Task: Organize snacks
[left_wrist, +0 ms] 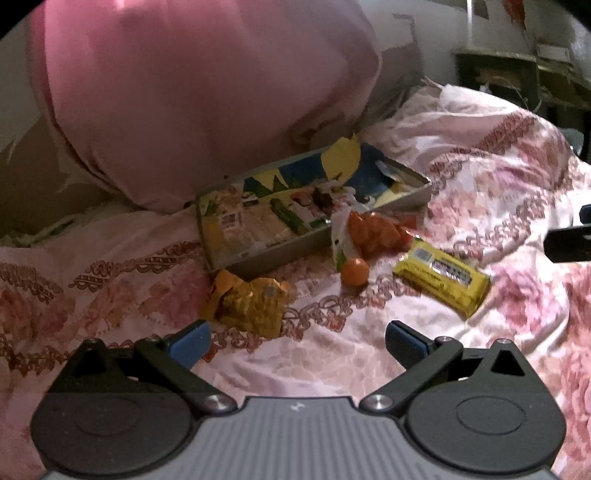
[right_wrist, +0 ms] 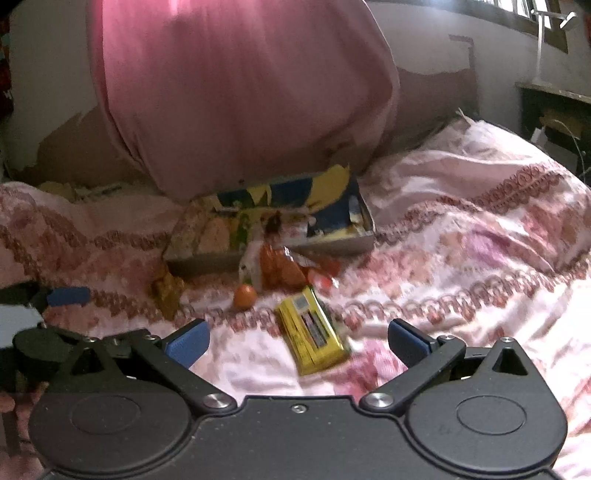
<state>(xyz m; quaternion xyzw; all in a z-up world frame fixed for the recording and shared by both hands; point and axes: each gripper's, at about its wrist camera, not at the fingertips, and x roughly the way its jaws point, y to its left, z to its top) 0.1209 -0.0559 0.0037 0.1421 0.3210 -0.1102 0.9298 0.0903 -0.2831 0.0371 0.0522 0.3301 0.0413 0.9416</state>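
Both grippers, left gripper (left_wrist: 297,341) and right gripper (right_wrist: 298,341), hover released above the bed (left_wrist: 498,177); yellow packet (right_wrist: 312,332) lies near the tray (left_wrist: 258,258).

A big pink pillow (left_wrist: 192,99) leans on the floral bedspread (left_wrist: 498,155).

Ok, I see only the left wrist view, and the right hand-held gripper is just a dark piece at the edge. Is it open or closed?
Observer: Open. The right hand-held gripper has its jaws wide apart and holds nothing.
Operator: What lies nearest in front of it?
Observer: The yellow packet. It lies flat on the bedspread, just ahead of the gap between the fingers.
Operator: Where does the light come from?
Observer: Probably from a window high on the wall, at the top right of the right wrist view.
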